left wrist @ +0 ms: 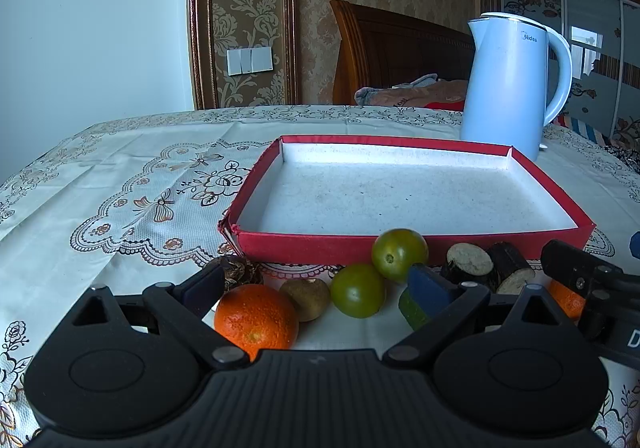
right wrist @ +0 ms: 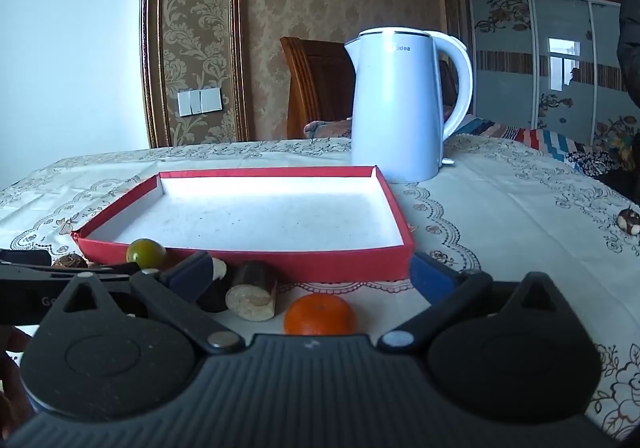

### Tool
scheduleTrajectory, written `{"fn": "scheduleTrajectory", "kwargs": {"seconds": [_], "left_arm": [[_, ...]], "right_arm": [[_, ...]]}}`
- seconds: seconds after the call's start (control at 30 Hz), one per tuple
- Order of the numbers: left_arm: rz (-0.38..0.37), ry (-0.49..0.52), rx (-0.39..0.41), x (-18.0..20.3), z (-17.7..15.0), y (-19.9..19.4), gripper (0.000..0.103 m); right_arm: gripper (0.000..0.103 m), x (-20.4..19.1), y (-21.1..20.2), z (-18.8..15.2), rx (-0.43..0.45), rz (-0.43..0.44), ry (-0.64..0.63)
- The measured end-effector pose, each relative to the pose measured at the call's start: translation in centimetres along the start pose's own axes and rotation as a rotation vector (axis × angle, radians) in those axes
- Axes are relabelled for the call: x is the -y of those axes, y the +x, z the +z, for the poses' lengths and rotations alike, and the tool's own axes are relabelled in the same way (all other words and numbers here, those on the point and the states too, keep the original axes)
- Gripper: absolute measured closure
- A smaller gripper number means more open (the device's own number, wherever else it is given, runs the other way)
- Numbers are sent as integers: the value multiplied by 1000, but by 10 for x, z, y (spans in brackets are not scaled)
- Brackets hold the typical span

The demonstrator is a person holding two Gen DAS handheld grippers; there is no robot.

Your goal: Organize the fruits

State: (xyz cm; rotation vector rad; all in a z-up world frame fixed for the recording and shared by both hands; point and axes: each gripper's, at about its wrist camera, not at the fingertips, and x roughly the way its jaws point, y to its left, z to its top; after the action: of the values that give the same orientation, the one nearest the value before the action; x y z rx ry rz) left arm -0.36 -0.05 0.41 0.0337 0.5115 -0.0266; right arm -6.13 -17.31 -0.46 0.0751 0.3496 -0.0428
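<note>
An empty red tray (left wrist: 288, 246) with a white floor lies on the table; it also shows in the right wrist view (right wrist: 344, 264). In front of it lie an orange (left wrist: 256, 318), a kiwi (left wrist: 306, 298), two green tomatoes (left wrist: 358, 290) (left wrist: 400, 254), a brown lychee-like fruit (left wrist: 240, 272) and two sugarcane pieces (left wrist: 470, 260) (left wrist: 510, 264). My left gripper (left wrist: 320, 288) is open, low over the orange, kiwi and tomato. My right gripper (right wrist: 312, 276) is open around a second orange (right wrist: 319, 314), with a sugarcane piece (right wrist: 252, 294) beside its left finger.
A pale blue kettle (left wrist: 508, 84) stands behind the tray's far right corner. The table carries a floral lace cloth (left wrist: 120, 176). A small brown and white object (right wrist: 629, 221) lies at the far right. A wooden headboard and bedding sit behind the table.
</note>
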Motion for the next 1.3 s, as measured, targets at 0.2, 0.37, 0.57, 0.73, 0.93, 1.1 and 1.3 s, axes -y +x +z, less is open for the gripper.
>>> {"fn": "scheduleTrajectory", "kwargs": {"seconds": [0.2, 0.37, 0.57, 0.73, 0.93, 1.1, 1.3], "left_arm": [[-2, -1, -3, -1, -1, 1, 4], [-2, -1, -4, -1, -1, 1, 4], [-2, -1, -3, -1, -1, 1, 4], [0, 3, -3, -2, -1, 1, 4], [-1, 2, -3, -2, -2, 1, 4], [0, 4, -3, -2, -1, 1, 4], [0, 5, -4, -2, -2, 2, 4]], "right_arm": [[0, -1, 0, 0, -1, 4, 1], [0, 1, 2, 0, -12, 4, 12], [0, 2, 4, 0, -26, -1, 20], [0, 2, 5, 0, -31, 0, 26], [0, 3, 6, 0, -35, 2, 32], [0, 3, 7, 0, -37, 3, 37], [0, 4, 7, 0, -33, 6, 39]]}}
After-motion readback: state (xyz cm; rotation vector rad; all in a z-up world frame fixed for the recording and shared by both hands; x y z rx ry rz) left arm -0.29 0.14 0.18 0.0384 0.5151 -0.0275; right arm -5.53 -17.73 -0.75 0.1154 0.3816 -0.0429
